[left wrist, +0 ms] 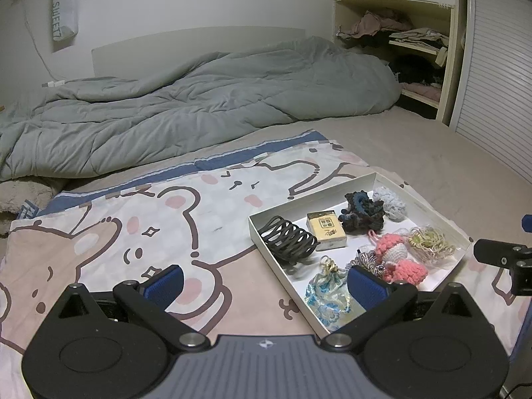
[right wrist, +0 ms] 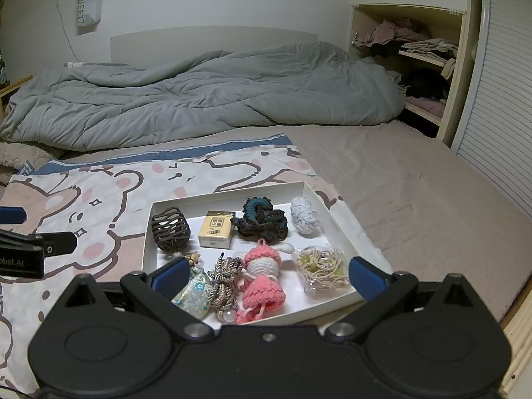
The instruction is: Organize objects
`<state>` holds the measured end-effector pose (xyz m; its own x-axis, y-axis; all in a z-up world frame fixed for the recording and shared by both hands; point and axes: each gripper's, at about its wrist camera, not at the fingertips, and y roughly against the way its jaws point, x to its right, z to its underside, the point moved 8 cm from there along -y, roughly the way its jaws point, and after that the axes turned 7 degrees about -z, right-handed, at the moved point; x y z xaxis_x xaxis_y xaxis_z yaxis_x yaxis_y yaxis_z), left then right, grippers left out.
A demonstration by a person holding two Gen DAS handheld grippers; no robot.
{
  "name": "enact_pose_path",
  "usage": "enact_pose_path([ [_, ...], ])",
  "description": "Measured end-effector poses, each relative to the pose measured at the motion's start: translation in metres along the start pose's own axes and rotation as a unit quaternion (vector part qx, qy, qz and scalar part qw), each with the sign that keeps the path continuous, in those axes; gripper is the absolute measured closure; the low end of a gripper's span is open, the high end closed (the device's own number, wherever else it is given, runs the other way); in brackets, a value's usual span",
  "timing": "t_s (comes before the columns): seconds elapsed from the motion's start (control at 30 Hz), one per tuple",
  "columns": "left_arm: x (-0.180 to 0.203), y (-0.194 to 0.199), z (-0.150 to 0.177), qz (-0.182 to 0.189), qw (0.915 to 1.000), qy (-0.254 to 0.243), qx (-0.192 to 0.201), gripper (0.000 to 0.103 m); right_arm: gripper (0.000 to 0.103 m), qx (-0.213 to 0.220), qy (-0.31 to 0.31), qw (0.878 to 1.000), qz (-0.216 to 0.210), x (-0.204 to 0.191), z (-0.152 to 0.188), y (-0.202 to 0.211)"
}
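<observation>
White tray (right wrist: 335, 214) of small trinkets sits on the cartoon-bear cloth (right wrist: 99, 199) on the bed; left gripper (left wrist: 264, 282) hovers spread and empty at its near-left corner; right gripper (right wrist: 266, 277) hovers spread wide over its near edge, gripping nothing.

Your white box (right wrist: 229, 196) sits on a pale sheet (right wrist: 99, 199) with pink-cheeked bears drawn in brown lines and a blue stripe along its far edge. In the box you have a dark brown hair claw (right wrist: 170, 229) at the far left corner, a yellow pack (right wrist: 216, 229) with a white side, a dark blue and brown crochet scrunchie (right wrist: 262, 221), and a light grey yarn ball (right wrist: 304, 216) by the far right corner. Near you lie a blue flowery pouch (right wrist: 194, 291), a pink and white crochet doll (right wrist: 262, 279), and cream cords with green beads (right wrist: 322, 269). Your gripper pads (right wrist: 365, 277) are blue on black arms. The quilt (right wrist: 199, 99) is grey-green.
</observation>
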<state>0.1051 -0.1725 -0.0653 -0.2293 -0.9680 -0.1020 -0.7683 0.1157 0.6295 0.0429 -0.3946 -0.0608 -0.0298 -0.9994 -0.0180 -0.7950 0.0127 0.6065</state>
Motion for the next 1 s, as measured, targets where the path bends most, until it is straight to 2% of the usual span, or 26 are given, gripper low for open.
enact_pose_path([
  [1.0, -0.0036, -0.0023, 0.0015, 0.002, 1.0, 0.004, -0.008, 0.0, 0.0, -0.002, 0.0, 1.0, -0.003, -0.0001, 0.0006, -0.0013],
])
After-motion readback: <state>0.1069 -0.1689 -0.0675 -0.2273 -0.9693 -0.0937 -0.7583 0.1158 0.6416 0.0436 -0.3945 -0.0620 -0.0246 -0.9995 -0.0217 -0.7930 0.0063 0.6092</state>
